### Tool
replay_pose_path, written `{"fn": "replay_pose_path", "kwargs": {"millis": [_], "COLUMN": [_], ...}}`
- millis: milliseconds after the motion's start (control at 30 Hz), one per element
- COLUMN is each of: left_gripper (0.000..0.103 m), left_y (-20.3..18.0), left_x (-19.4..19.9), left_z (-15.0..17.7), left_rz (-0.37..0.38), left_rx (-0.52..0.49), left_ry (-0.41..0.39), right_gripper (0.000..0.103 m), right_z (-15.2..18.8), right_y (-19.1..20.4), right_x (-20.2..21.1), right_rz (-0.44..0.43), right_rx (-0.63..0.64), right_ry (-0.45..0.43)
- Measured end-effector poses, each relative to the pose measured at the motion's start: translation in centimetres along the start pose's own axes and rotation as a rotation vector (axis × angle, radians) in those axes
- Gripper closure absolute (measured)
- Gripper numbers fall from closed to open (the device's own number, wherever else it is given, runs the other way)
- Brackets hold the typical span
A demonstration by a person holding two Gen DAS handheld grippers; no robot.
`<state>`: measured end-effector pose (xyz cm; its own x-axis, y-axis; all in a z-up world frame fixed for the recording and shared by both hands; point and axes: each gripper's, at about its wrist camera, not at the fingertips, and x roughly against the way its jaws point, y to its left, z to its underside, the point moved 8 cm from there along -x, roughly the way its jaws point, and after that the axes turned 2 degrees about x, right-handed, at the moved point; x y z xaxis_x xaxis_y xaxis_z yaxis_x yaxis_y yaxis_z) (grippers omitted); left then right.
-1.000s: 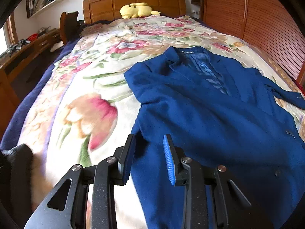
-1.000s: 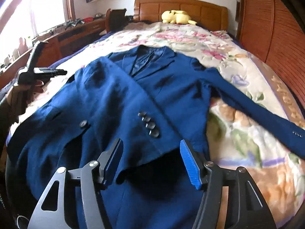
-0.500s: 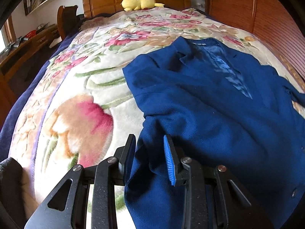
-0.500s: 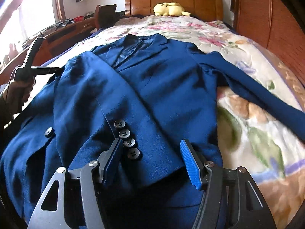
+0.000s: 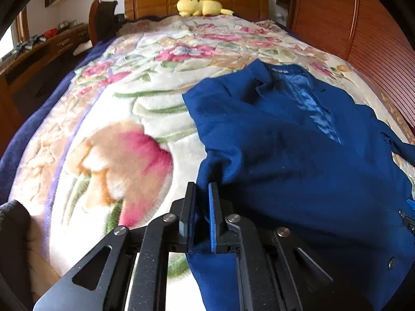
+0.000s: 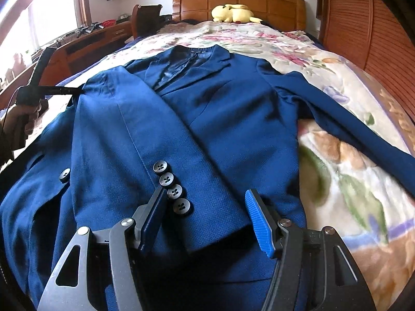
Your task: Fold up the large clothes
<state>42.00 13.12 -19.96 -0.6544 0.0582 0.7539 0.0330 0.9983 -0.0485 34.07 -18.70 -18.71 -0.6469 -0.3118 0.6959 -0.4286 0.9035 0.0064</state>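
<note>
My left gripper (image 5: 201,204) has just been closing and is pinching the blazer's (image 5: 298,160) side edge. My right gripper (image 6: 205,216) is hovering spread over the cuff buttons (image 6: 171,186). Lying ahead on the floral blanket (image 5: 116,140), the blazer is looking soft, weighty and droopy, so I'm judging seams and edges best.

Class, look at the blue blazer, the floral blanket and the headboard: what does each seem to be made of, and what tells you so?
Blue blazer: likely a matte woven suiting, fine textured weave, with a glossier lining at the collar.
Floral blanket: plush fleece, apparently; the pile looks fuzzy and sculpted.
Headboard: varnished wood, orange-brown with a sheen.
</note>
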Motion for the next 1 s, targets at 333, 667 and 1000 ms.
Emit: {"fn": "replay_pose_path", "kwargs": {"millis": [333,667,1000], "left_gripper": [0.075,0.072,0.072], "left_y": [-1.8,-5.3,-8.2], "left_x": [6.4,10.3,13.9], "left_z": [1.8,5.3,7.0], "left_rz": [0.025,0.106,0.049], "left_rx": [-0.065,-0.040,-0.023], "left_ry": [-0.079,-0.110,-0.179], "right_gripper": [0.039,0.039,0.039], "right_z": [0.0,0.0,0.0], "right_y": [0.0,0.0,0.0], "right_x": [-0.1,-0.1,-0.2], "right_rz": [0.000,0.004,0.004], "right_rx": [-0.003,0.003,0.005], "right_ry": [0.002,0.001,-0.001]}}
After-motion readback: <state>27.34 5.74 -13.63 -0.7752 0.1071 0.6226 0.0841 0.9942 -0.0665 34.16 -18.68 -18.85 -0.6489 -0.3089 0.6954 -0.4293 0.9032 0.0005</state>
